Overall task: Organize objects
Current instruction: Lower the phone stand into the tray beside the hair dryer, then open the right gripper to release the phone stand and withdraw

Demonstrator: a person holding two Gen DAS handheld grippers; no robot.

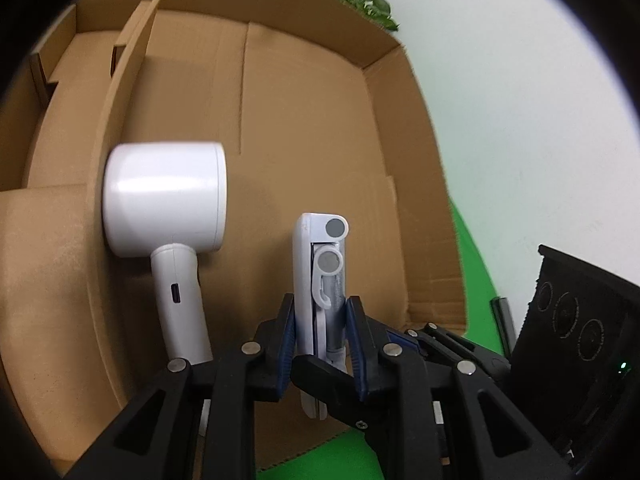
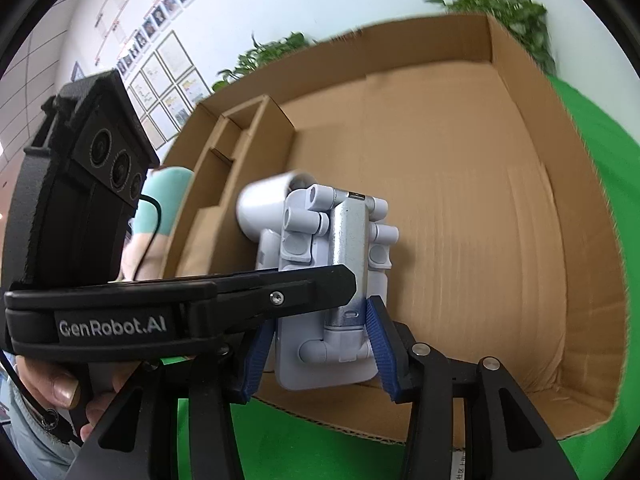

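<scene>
Nearest the lens: left tongs (image 1: 320, 336) at 6 o'clock of the left wrist view, blue pads clamped on the two narrow sides of a white folded gadget (image 1: 320, 280), which stands up from the pads toward 12 o'clock.
Right tongs: right tongs (image 2: 320, 344) at 6 o'clock of the right wrist view, blue pads pressed against the lower sides of the same white folded gadget (image 2: 332, 280); both tongs grip it at once.
Gadget detail: flat white back plate, a silver metal bar down its middle, pale grey tubular hinge pieces folded on each side.
Crossing arm: the black body of the left tongs, lettered "GenRobot.AI", lies from 9 o'clock across to the gadget in the right wrist view; a hand (image 2: 68, 392) grips its handle at 8 o'clock.
Just beyond, at 10 o'clock: white hair dryer (image 1: 164, 208) lying inside the box, handle toward the lens, round head against a cardboard divider (image 1: 120, 92).
Container: open cardboard box (image 1: 400, 168) under and behind the gadget, with small compartments at its 11 o'clock corner.
Beneath the box: green worktop (image 2: 592, 168).
Farthest: leafy plant (image 2: 500, 4) behind the box's rear wall at 1 o'clock; framed pictures (image 2: 164, 80) on the wall at 10 o'clock.
</scene>
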